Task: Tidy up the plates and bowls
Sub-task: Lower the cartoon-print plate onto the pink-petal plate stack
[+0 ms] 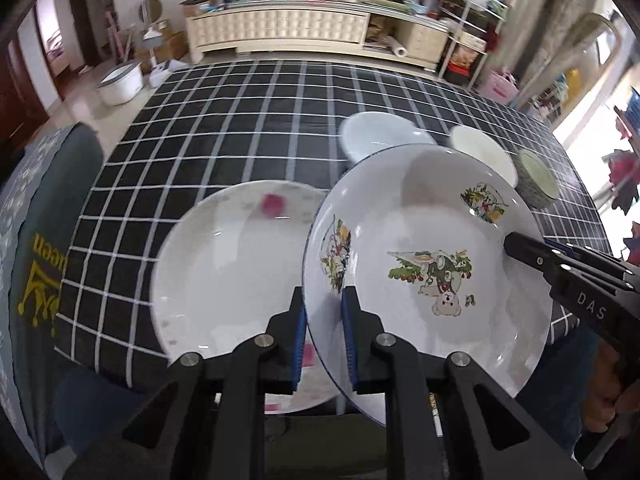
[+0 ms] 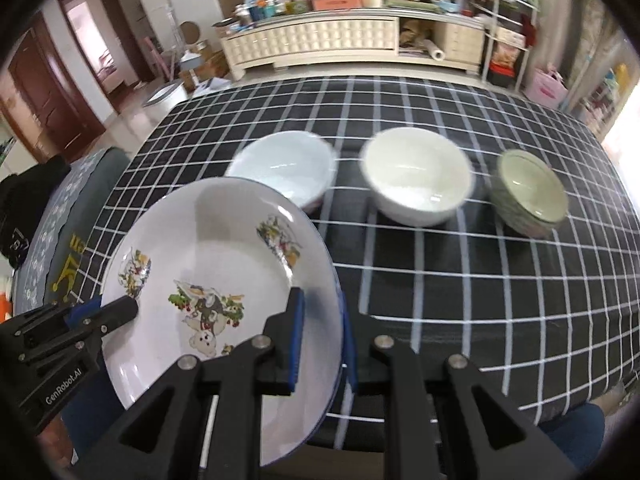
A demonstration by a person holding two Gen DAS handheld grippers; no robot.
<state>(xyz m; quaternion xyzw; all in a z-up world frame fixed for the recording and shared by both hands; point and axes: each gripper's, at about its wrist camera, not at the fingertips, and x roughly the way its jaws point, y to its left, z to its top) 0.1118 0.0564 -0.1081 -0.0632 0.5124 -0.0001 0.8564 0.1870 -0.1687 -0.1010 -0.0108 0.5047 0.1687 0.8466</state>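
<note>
A white plate with cartoon prints [image 1: 420, 216] [image 2: 208, 248] is held tilted above the table's near edge by both grippers. My left gripper [image 1: 324, 296] is shut on its left rim and shows from the side in the right wrist view [image 2: 120, 312]. My right gripper [image 2: 320, 300] is shut on the opposite rim and shows at the right of the left wrist view [image 1: 520, 246]. A white plate with pink flowers [image 1: 232, 272] lies on the cloth, partly under the held plate. Behind stand a pale bowl [image 2: 284, 168], a cream bowl [image 2: 416, 176] and a green bowl [image 2: 532, 190].
The table wears a black cloth with white checks [image 2: 480, 280]. A grey cushioned seat with yellow print [image 1: 36, 264] stands at the table's left end. A white basin [image 1: 120, 80] sits on the floor, and a cluttered sideboard [image 1: 300, 28] lines the far wall.
</note>
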